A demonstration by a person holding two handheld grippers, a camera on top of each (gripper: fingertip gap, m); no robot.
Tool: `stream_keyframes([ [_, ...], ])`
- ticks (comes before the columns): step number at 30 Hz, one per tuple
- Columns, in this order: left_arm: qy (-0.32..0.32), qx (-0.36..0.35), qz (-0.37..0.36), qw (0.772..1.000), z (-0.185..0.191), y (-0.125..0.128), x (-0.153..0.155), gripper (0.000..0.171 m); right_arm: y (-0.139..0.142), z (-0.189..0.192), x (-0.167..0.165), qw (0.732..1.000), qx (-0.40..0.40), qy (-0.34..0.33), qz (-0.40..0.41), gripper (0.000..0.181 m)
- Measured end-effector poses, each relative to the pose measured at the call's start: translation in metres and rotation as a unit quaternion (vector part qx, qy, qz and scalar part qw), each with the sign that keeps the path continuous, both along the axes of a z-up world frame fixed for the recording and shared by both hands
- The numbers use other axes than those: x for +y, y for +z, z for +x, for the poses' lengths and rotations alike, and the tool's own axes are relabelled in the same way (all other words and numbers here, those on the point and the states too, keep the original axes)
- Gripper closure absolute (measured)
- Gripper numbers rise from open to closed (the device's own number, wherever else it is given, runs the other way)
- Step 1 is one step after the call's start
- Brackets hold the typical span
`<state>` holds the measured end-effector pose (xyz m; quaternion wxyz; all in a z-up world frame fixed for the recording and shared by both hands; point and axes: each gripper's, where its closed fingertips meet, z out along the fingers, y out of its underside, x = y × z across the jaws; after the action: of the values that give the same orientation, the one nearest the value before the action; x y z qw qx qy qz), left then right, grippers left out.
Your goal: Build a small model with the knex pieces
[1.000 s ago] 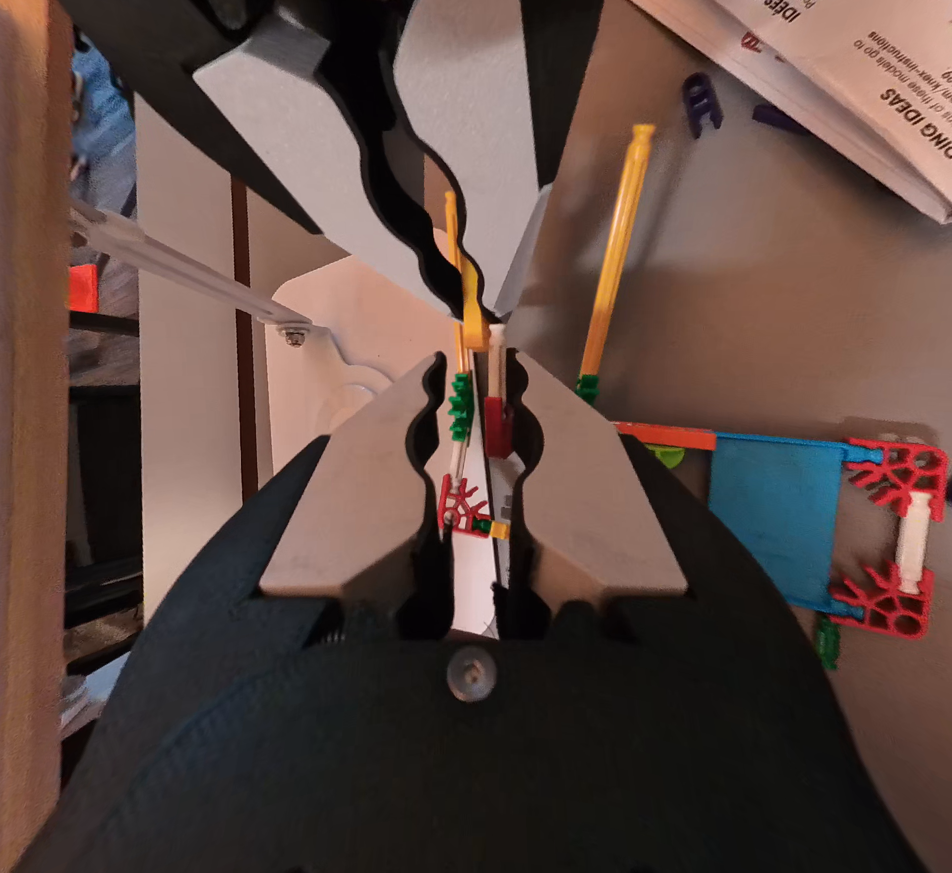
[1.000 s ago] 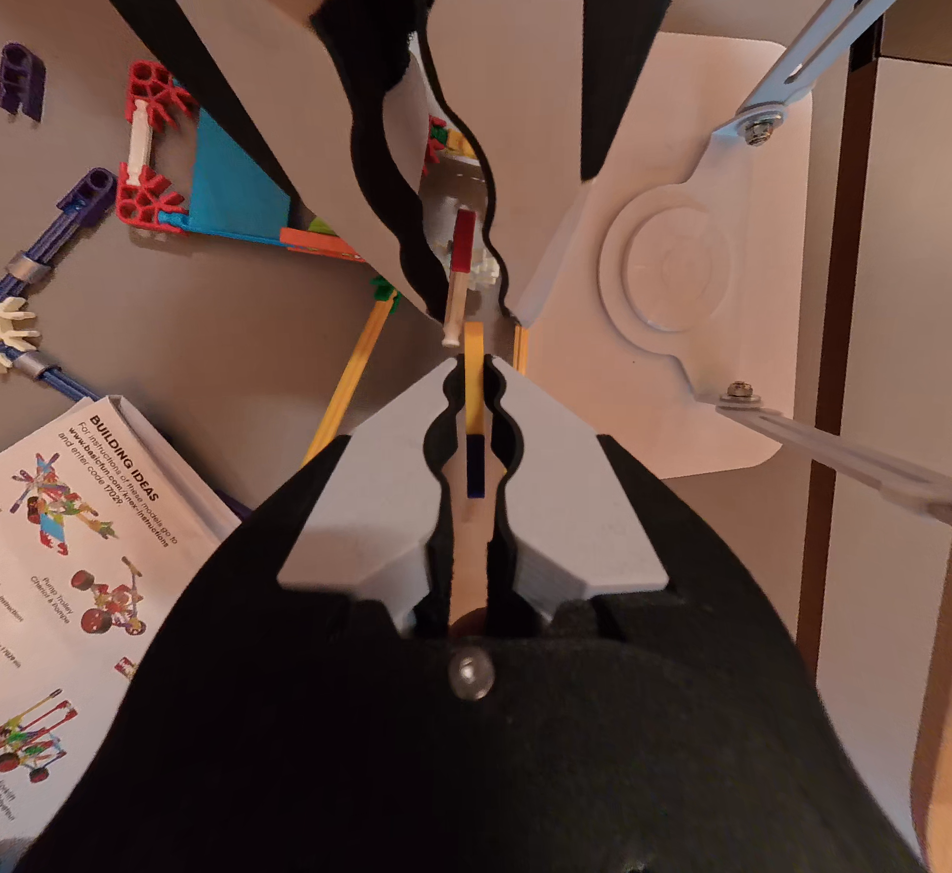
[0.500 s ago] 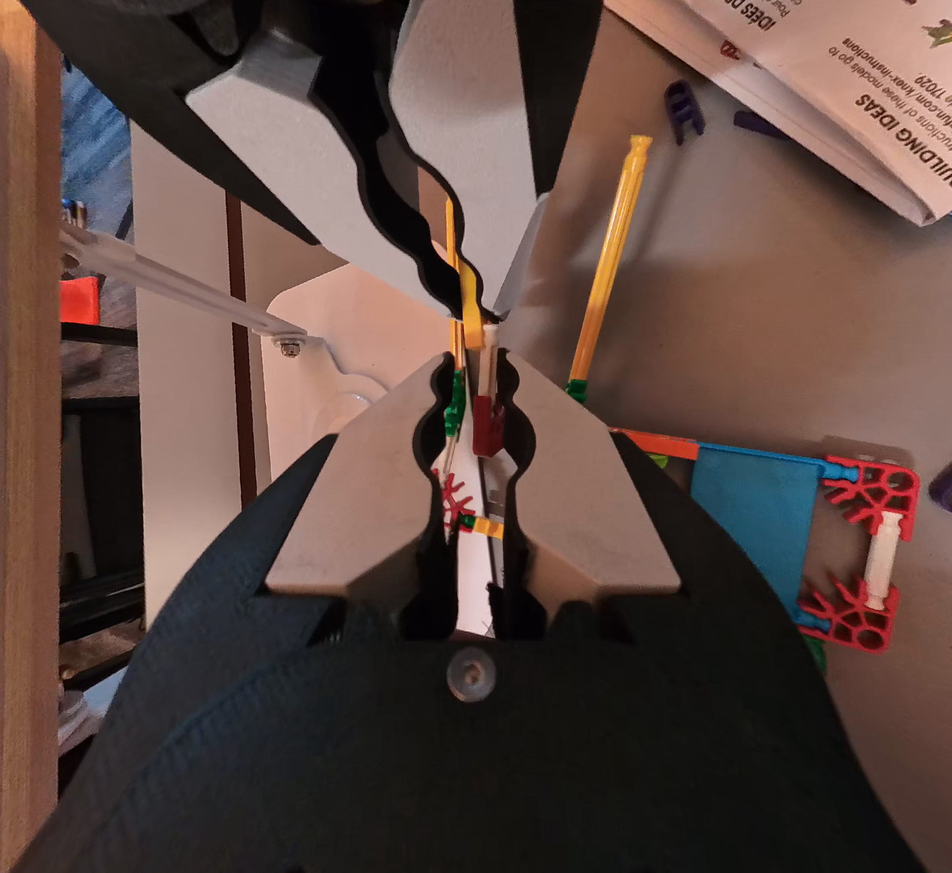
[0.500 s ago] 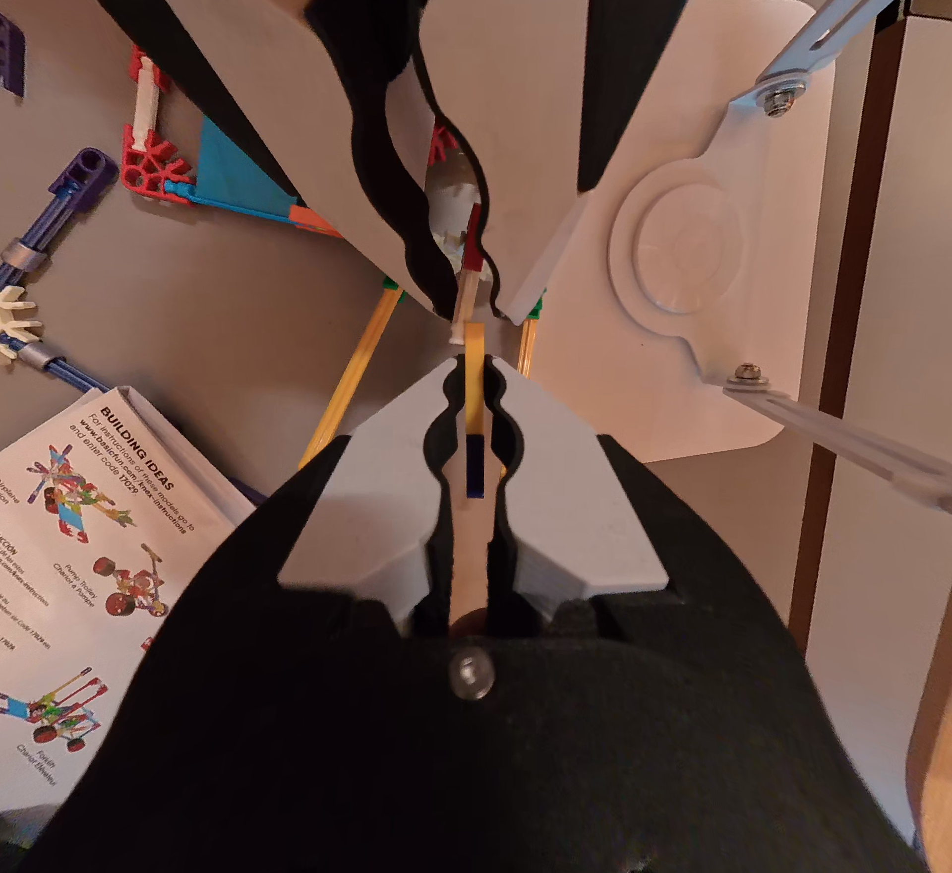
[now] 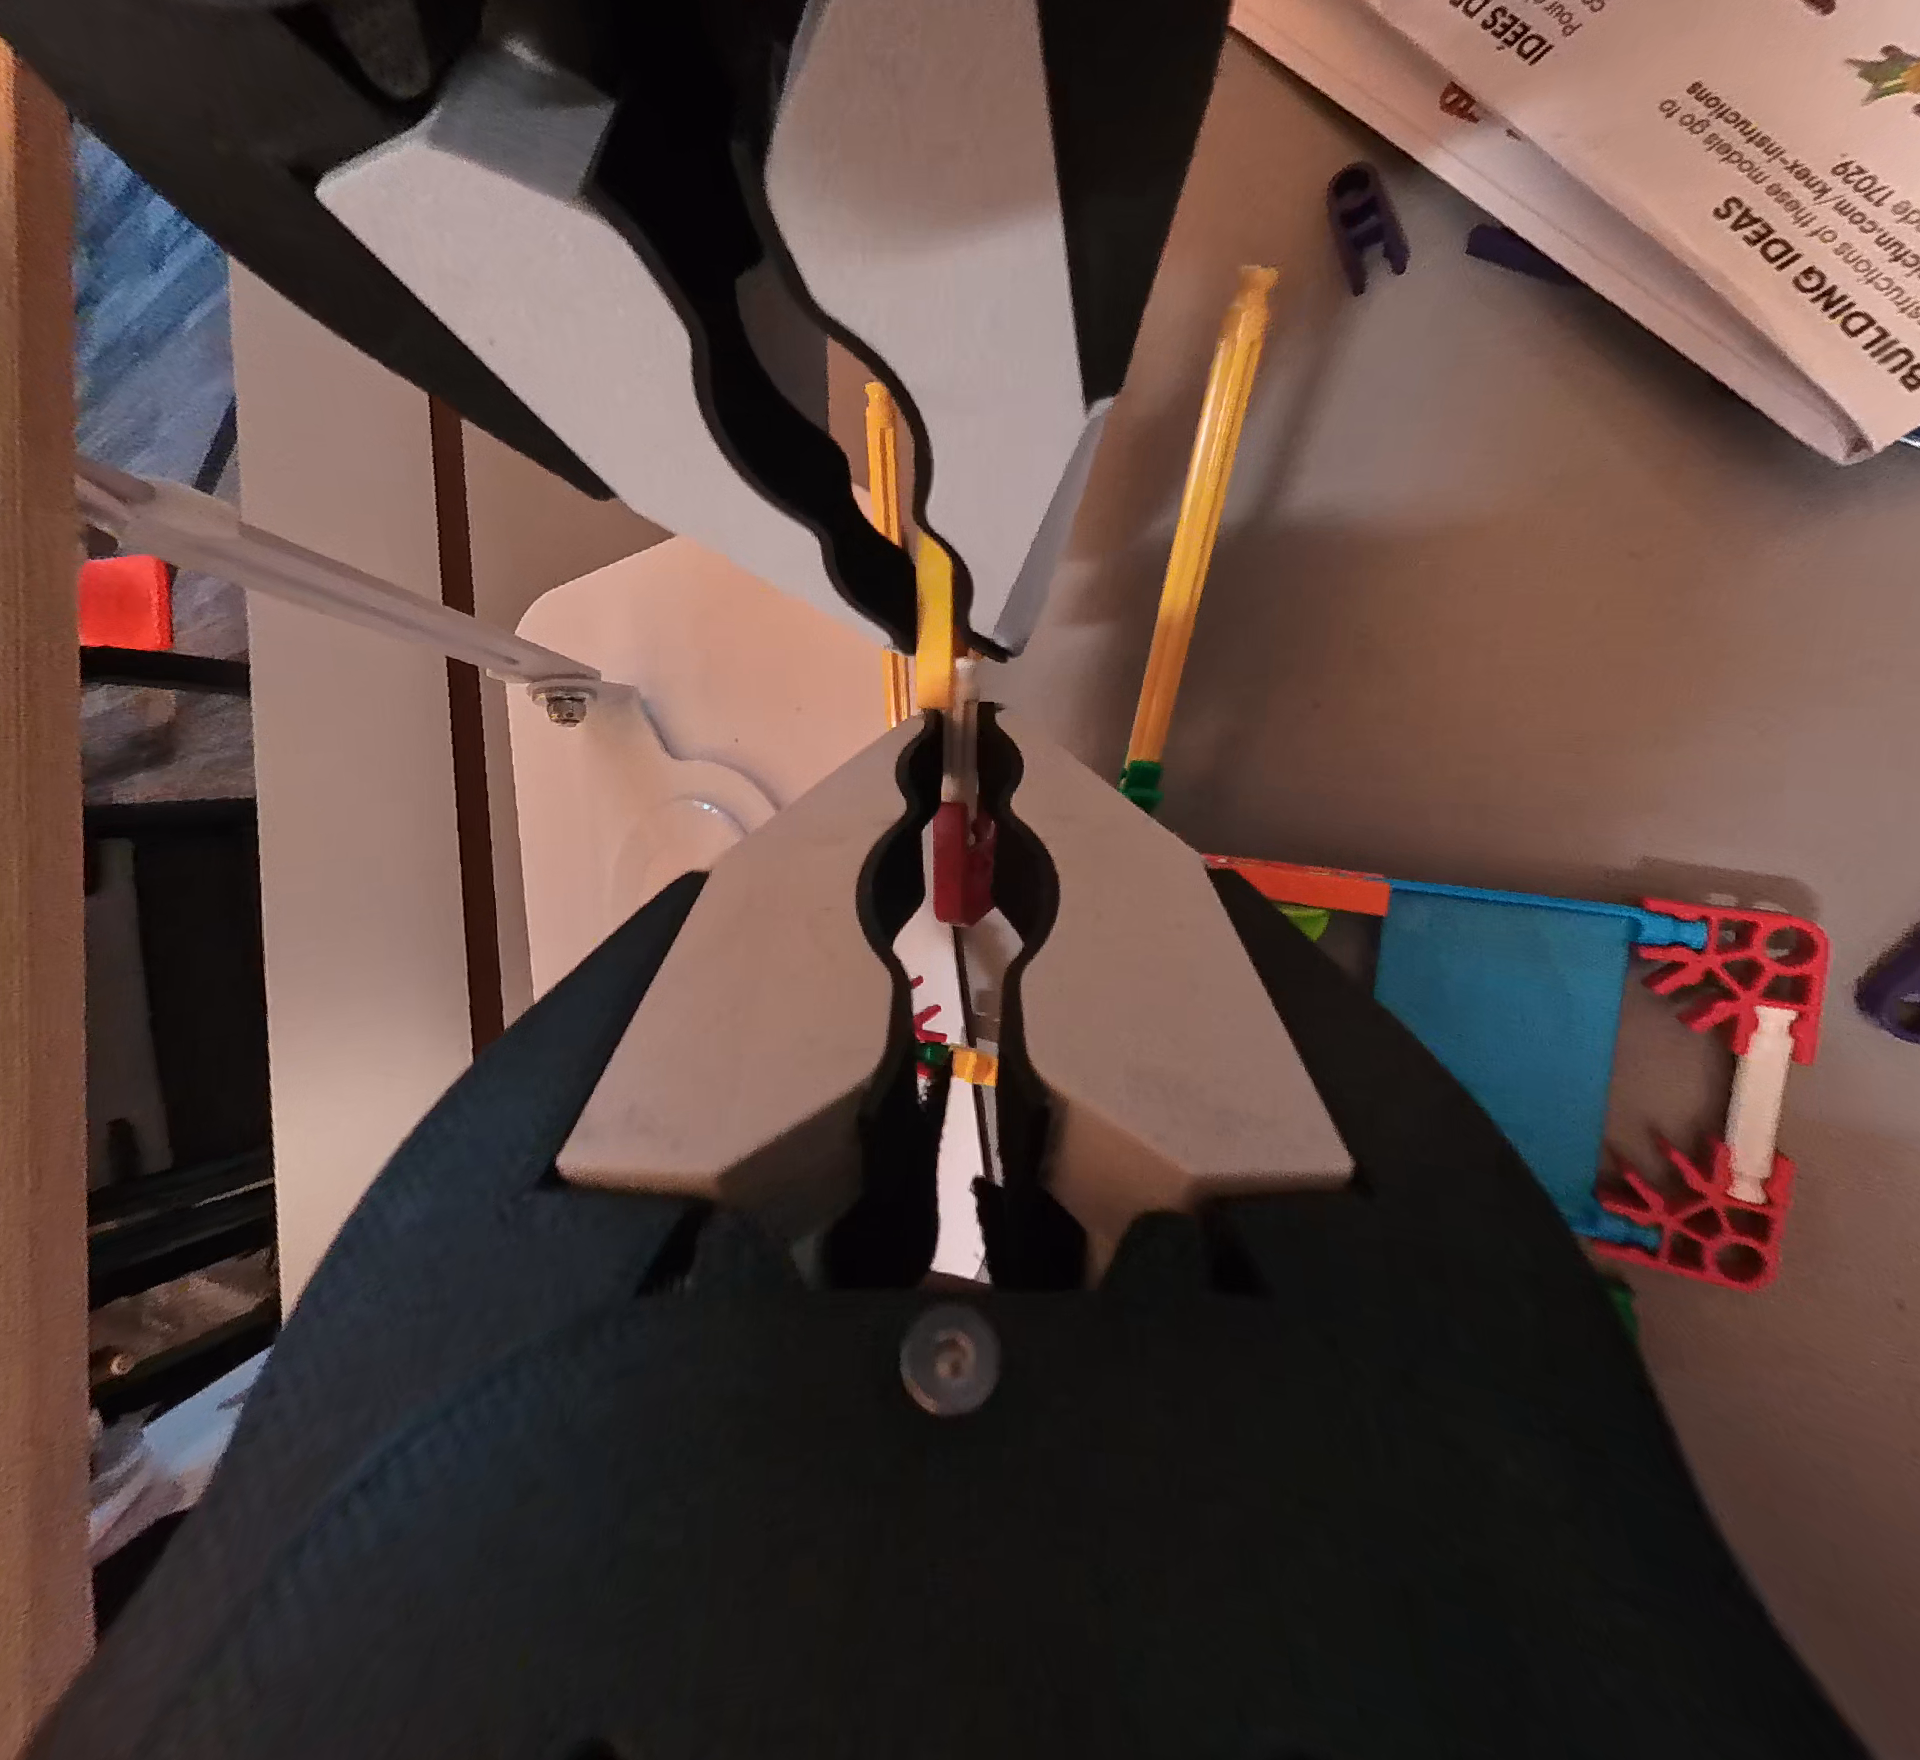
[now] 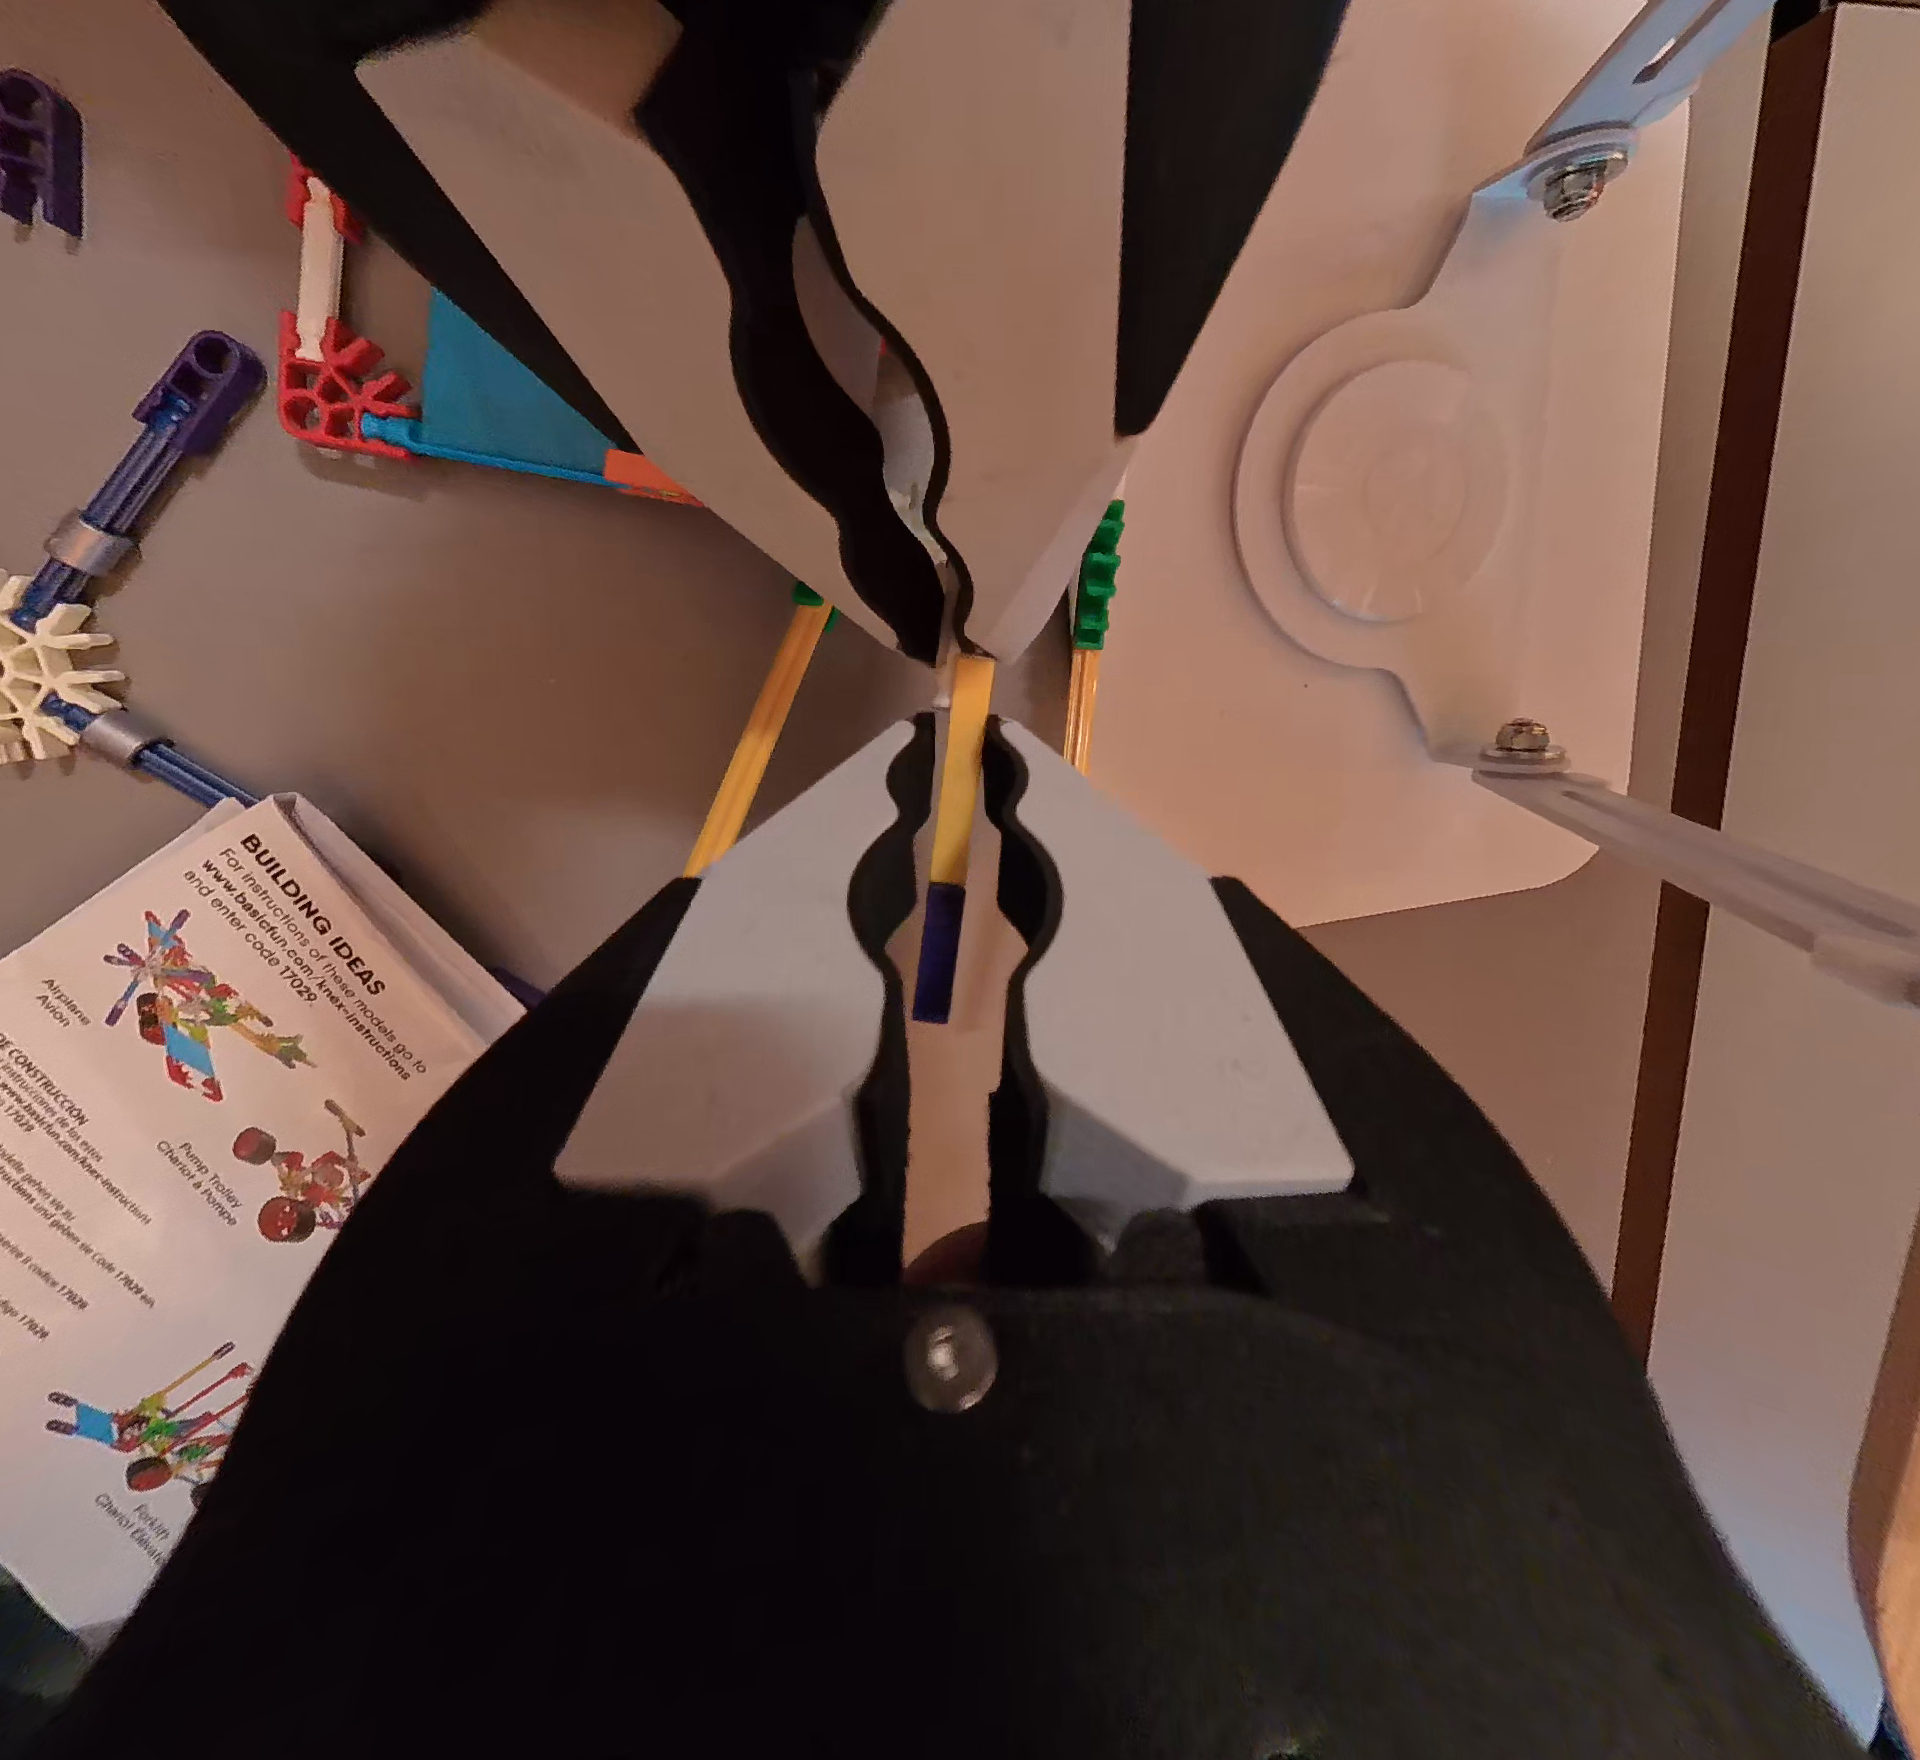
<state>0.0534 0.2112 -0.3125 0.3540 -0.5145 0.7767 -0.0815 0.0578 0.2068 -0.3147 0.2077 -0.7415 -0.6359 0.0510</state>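
Note:
My left gripper (image 5: 956,723) is shut on a short white rod (image 5: 961,734) with a dark red connector (image 5: 961,863) on it. My right gripper (image 6: 954,723) is shut on a yellow piece (image 6: 961,765) with a dark blue end (image 6: 938,952). The two grippers meet tip to tip above the grey table, and the white rod's end touches or nearly touches the yellow piece (image 5: 933,640). Each view shows the other gripper at the top. Below lies a toy frame with a blue panel (image 5: 1507,1014), red connectors (image 5: 1735,972), and two yellow rods (image 5: 1195,526) on green connectors (image 6: 1096,578).
An instruction booklet (image 5: 1621,48) (image 6: 208,1087) lies on the table. Loose purple connectors (image 5: 1366,224) (image 6: 42,152), a blue rod with grey sleeves (image 6: 114,526) and a white snowflake connector (image 6: 47,661) lie nearby. A white mounting plate (image 6: 1382,505) with grey struts is at the table edge. Less than 4 cm separates the two grippers' tips.
The two grippers have closed the last gap tip to tip, and the white rod's end has come up beside the yellow piece. The frame on the table has shifted in view.

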Motion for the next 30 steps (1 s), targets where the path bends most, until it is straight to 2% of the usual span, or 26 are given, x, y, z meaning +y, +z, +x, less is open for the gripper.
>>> stream_keyframes([
  [13, 0.020, 0.004, 0.015, 1.000, -0.001, -0.003, 0.007, 0.168, -0.002, -0.009, 0.009, 1.000, 0.016, 0.001, 0.021, 0.174],
  [22, 0.022, 0.002, 0.059, 0.998, -0.001, -0.001, 0.014, 0.170, -0.001, -0.012, 0.015, 0.998, 0.006, 0.020, 0.055, 0.178],
  [30, 0.026, 0.009, 0.041, 0.999, -0.003, -0.003, 0.009, 0.169, -0.002, -0.014, 0.010, 0.999, 0.014, 0.019, 0.036, 0.179],
])
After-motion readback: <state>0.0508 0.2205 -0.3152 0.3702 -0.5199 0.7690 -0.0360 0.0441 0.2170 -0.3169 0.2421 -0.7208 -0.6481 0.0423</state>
